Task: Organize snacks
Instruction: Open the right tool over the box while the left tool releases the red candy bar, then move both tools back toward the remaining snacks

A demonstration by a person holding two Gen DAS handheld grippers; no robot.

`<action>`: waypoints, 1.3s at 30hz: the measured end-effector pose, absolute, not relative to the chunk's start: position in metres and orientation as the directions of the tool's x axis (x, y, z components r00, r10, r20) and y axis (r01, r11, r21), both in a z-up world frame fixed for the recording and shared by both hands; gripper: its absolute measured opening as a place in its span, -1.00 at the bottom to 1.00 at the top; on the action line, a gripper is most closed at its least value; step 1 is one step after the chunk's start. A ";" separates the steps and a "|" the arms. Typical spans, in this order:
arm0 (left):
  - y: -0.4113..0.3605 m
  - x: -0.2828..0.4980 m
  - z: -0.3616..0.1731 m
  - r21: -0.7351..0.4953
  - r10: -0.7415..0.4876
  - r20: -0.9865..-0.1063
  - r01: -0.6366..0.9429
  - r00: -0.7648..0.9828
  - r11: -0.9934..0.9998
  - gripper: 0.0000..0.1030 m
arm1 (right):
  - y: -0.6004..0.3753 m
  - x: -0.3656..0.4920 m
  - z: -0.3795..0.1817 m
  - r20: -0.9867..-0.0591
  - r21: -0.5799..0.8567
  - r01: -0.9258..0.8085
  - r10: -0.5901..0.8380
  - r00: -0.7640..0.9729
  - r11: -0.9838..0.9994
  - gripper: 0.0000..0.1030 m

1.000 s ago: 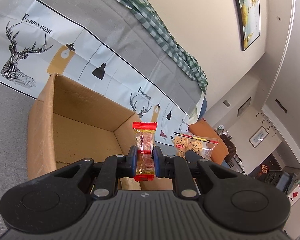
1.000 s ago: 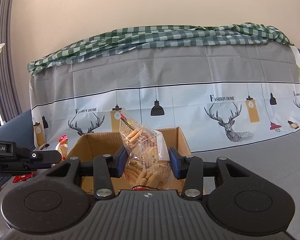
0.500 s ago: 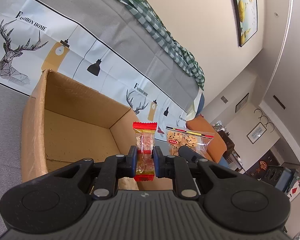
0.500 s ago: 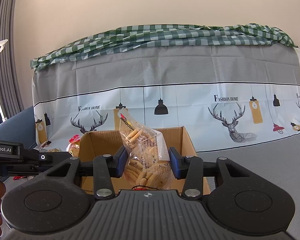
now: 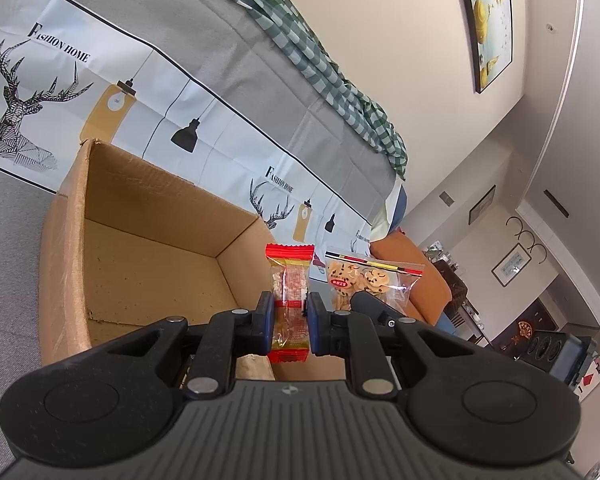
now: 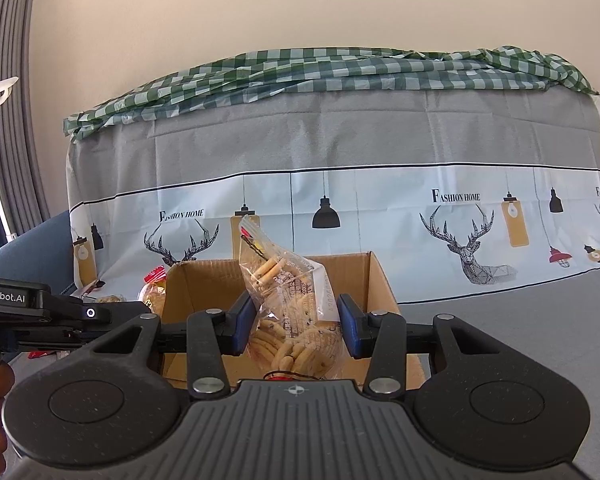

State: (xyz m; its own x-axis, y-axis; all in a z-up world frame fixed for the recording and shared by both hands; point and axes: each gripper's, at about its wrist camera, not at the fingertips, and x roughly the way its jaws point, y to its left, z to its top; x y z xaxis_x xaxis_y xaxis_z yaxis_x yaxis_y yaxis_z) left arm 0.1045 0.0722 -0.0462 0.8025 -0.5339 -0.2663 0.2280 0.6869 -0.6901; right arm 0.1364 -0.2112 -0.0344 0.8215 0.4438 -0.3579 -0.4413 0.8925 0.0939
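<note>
My left gripper [image 5: 289, 322] is shut on a small red-ended snack packet [image 5: 289, 280], held upright over the near right corner of an open cardboard box [image 5: 148, 216]. My right gripper [image 6: 296, 324] is shut on a clear bag of small cookies [image 6: 288, 304], held in front of the same box [image 6: 380, 280]. In the left wrist view the cookie bag [image 5: 364, 280] hangs just right of the packet, with the right gripper's black body below it. What shows of the box's floor looks bare.
The box sits on a grey cloth before a sofa back draped with a deer-print cover [image 6: 460, 216] and a green checked cloth [image 6: 340, 72]. More wrapped snacks [image 6: 152, 292] lie left of the box, behind the left gripper's body [image 6: 40, 312].
Both grippers have drifted a little closer to the box with their snacks still held. The cookie bag now sits nearer the red packet in the left wrist view.
</note>
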 end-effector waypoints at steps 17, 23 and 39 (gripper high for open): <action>0.089 0.100 -0.048 -0.717 -0.501 -0.286 0.165 0.817 0.678 -0.19 | -0.200 0.139 -0.033 -0.369 0.163 -0.422 0.451 0.813 0.892 0.29; 0.119 0.082 -0.043 -0.713 -0.434 -0.302 0.102 0.849 0.694 -0.19 | -0.170 0.129 -0.031 -0.370 0.189 -0.440 0.479 0.796 0.878 0.29; 0.220 0.006 -0.021 -0.595 -0.213 -0.396 -0.073 0.893 0.800 -0.70 | -0.065 0.092 -0.038 -0.367 0.317 -0.525 0.613 0.700 0.790 -0.30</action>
State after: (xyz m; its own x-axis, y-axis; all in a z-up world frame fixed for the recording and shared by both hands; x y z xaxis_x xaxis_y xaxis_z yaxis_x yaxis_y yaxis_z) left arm 0.0064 0.2204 -0.0205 0.8930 -0.2133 -0.3963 -0.0731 0.8001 -0.5954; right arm 0.0923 -0.0651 -0.0379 0.7001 0.6125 -0.3669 -0.5248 0.7899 0.3172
